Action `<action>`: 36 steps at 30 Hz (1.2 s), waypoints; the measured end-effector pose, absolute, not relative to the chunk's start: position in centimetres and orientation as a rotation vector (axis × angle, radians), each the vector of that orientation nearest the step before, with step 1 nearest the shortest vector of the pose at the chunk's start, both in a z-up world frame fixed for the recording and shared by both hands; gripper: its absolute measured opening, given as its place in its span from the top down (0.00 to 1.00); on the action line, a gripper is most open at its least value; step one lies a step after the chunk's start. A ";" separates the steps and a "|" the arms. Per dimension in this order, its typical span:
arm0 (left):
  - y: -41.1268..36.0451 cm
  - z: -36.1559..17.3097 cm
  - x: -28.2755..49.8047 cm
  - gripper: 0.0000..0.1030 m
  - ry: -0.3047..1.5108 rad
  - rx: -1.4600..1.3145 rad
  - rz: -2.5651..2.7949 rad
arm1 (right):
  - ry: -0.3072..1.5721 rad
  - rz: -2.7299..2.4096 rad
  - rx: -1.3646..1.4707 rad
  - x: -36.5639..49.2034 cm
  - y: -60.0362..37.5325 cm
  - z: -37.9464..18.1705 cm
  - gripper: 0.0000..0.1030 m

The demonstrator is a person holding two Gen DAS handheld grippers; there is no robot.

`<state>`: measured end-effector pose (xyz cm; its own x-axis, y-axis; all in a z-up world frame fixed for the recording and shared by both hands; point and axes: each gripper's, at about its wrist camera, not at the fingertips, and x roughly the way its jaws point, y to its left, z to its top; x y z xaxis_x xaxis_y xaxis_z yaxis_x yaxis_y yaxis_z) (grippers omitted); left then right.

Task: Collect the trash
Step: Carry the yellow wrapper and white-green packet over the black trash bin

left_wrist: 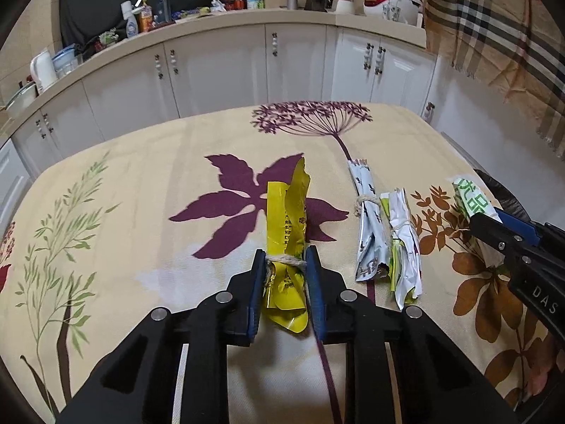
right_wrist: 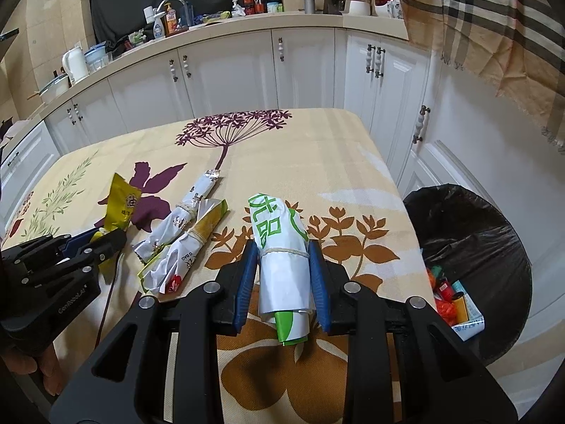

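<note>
Trash bundles lie on the flowered tablecloth (left_wrist: 148, 190), and you have one in each gripper. Your left gripper (left_wrist: 285, 265) pinches the yellow wrapper (left_wrist: 286, 219) at its string tie, low in the middle of the left wrist view; both blue pads (left_wrist: 314, 275) press against its sides, and the wrapper's crumpled top sticks up beyond the fingertips. Your right gripper (right_wrist: 284, 258) clamps the white and green wrapper (right_wrist: 279, 247), also at its string band, in the lower middle of the right wrist view, with its green-lettered end pointing away from you and its tail hanging back between the fingers. Two more tied bundles rest on the cloth between your grippers, lying side by side and touching: a silver-white wrapper (left_wrist: 367, 219) and a white and yellow wrapper (left_wrist: 406, 247). In the right wrist view they sit left of centre, just right of your left gripper at the left edge. A bin with a black liner (right_wrist: 494, 233) stands off the table's edge at the right of that view, holding several colourful scraps. White cabinets (left_wrist: 219, 70) and a cluttered counter (left_wrist: 247, 14) run across the top of both views.
</note>
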<state>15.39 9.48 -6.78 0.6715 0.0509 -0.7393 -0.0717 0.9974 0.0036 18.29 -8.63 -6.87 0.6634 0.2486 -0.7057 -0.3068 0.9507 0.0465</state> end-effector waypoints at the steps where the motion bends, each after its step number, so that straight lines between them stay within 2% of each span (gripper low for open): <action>1: 9.6 -6.6 15.2 0.77 0.825 -0.029 0.074 | 0.780 0.314 -0.078 18.1 -8.7 -6.7 0.72; 17: 7.5 -1.3 11.8 0.77 0.650 -0.048 0.077 | 0.644 0.242 -0.058 15.5 -12.5 -3.3 0.72; 36: -5.9 -0.2 14.4 0.77 0.569 0.052 -0.163 | 0.554 -0.032 -0.005 16.0 -24.5 -1.9 0.72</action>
<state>14.41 -5.86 -0.25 0.8301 -0.1391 -0.5400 0.1678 0.9858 0.0040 16.01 -24.54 -1.95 0.8497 -0.0320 -0.5263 0.0296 0.9995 -0.0130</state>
